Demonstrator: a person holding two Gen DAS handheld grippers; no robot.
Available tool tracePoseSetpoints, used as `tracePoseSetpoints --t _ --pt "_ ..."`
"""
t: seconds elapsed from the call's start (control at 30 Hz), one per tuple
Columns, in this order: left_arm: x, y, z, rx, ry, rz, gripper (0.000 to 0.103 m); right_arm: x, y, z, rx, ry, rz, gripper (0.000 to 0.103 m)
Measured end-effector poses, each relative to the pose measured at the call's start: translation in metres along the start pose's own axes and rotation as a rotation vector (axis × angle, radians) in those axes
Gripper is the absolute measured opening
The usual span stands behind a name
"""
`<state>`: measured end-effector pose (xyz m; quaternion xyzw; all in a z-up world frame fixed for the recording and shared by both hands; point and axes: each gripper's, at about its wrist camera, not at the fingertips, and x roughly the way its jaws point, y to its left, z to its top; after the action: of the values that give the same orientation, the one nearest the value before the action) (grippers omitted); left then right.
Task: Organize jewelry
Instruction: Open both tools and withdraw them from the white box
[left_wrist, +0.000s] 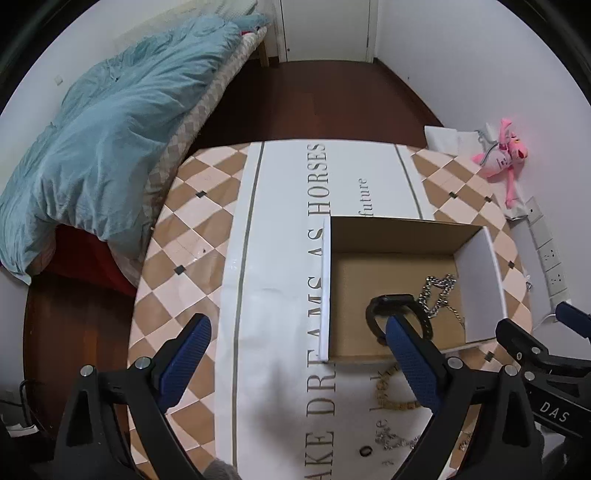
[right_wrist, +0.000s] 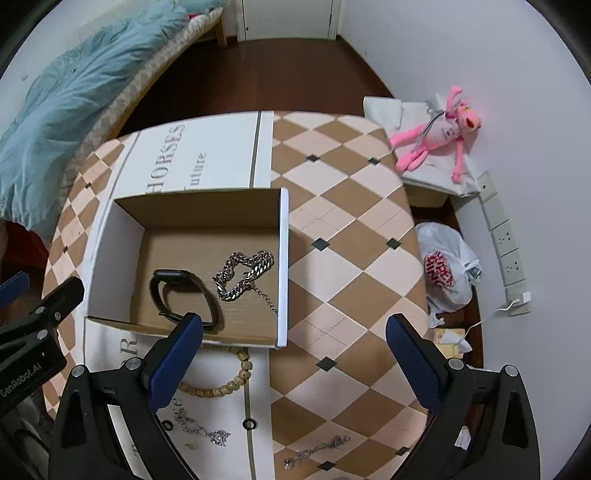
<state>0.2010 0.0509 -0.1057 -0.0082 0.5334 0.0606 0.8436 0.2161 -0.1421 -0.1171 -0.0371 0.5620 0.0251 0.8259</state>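
An open cardboard box (right_wrist: 284, 266) (left_wrist: 327, 288) stands on a white printed mat. Inside lie a black watch band (right_wrist: 184, 295) (left_wrist: 397, 314) and a thick silver chain (right_wrist: 243, 273) (left_wrist: 437, 291). In front of the box a wooden bead bracelet (right_wrist: 229, 380) (left_wrist: 388, 398), a silver pendant chain (right_wrist: 207, 432) (left_wrist: 391, 439), small black rings (right_wrist: 250, 424) (left_wrist: 365, 451) and another silver chain (right_wrist: 317, 450) lie on the table. My left gripper (left_wrist: 299, 362) is open and empty above the mat, left of the box. My right gripper (right_wrist: 295, 358) is open and empty above the table, right of the box's front.
The round table (right_wrist: 351, 258) has a brown and cream diamond cover. A pink plush toy (right_wrist: 439, 136) lies on a white cloth at the back right. A plastic bag (right_wrist: 447, 269) and wall sockets (right_wrist: 509, 251) are at the right. A bed with a blue duvet (left_wrist: 110, 129) is at the left.
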Motion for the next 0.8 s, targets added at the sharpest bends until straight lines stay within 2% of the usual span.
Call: tracePoseSetpoints --t 0.23,0.57,0.7,0.8 --pt "-0.046 -0.001 -0.012 0.010 -0.086 0.010 0.096 -0.047 -0.002 -0.016 0.011 -0.092 -0.016 0.100" --pt "-0.101 0.001 -0.028 -0.016 -0.151 -0.039 0.096 -0.118 -0.011 -0.039 0.053 -0.209 0.023 0.100" --pt "-0.111 0.003 -0.039 -0.034 -0.165 -0.035 0.096 -0.123 -0.020 -0.054 0.091 -0.198 0.036 0.101" --pt "-0.108 0.002 -0.053 -0.037 -0.173 -0.002 0.096 -0.105 -0.030 -0.073 0.120 -0.147 0.023 0.101"
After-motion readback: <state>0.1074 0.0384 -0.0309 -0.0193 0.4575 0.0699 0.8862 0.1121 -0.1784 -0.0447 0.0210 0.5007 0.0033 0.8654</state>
